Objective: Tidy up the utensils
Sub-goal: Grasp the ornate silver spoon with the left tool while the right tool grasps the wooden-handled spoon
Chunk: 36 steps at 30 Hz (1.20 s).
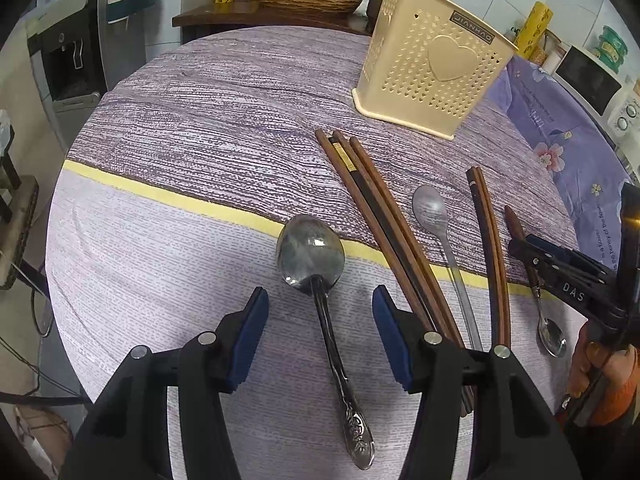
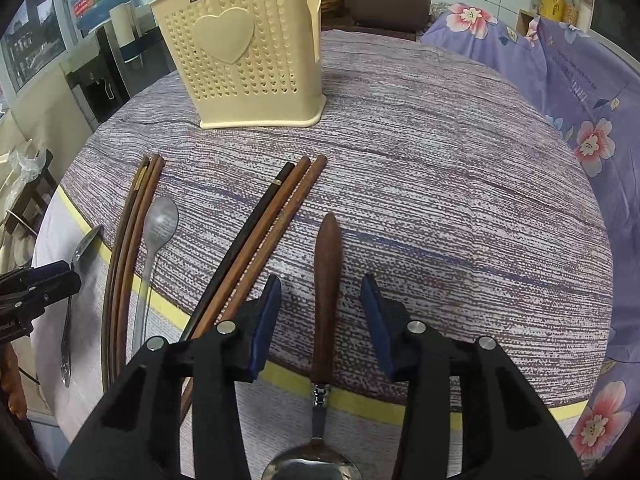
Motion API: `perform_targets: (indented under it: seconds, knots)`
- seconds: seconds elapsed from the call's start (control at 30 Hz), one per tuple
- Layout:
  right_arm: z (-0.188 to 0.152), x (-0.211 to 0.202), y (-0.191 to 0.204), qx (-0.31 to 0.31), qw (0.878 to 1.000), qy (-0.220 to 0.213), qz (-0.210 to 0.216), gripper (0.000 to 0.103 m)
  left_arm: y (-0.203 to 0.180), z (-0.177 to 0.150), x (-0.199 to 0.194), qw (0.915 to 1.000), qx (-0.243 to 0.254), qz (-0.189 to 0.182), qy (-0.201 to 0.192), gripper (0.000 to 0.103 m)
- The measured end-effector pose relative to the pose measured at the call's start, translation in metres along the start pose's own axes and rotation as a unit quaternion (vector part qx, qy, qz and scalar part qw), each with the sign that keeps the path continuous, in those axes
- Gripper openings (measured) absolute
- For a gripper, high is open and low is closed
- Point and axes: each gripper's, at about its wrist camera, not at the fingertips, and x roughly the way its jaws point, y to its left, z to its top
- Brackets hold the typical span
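Holder: cream perforated plastic utensil holder point(image 1: 430, 70) upright at the table's far side; nothing visible in it
Big spoon: large steel spoon with embossed handle point(image 1: 320, 296) runs lengthwise between the wide-open left gripper point(image 1: 320, 340); bowl ahead
Small spoon: wooden-handled spoon point(image 2: 326, 280) likewise centred in the wide-open right gripper point(image 2: 320, 324); bowl nearest

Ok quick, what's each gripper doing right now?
Left gripper: open, holding nothing, jaws either side of the big spoon.
Right gripper: open, holding nothing, jaws either side of the wooden-handled spoon.
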Motion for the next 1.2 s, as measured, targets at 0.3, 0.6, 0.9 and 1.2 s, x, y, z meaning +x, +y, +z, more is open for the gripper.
perform_targets:
  seconds: [0.3, 0.6, 0.9, 1.2]
  knots:
    - [0.002, 0.001, 0.001, -0.001, 1.000, -0.002, 0.005, 0.039, -0.004, 0.019, 0.013, 0.9998, -0.002, 0.012, 0.012, 0.049]
    - [0.003, 0.002, 0.002, -0.005, 1.000, -0.001, 0.001, 0.038, -0.008, 0.030, 0.019, 0.9995, 0.016, 0.021, 0.017, 0.042]
    - [0.005, 0.004, 0.004, -0.011, 1.000, 0.005, -0.006, 0.037, -0.025, 0.026, 0.025, 0.9929, 0.094, 0.069, 0.027, 0.042]
    - [0.006, 0.005, 0.003, -0.012, 1.000, 0.002, -0.015, 0.022, -0.028, 0.031, 0.029, 0.9908, 0.112, 0.070, 0.032, 0.038]
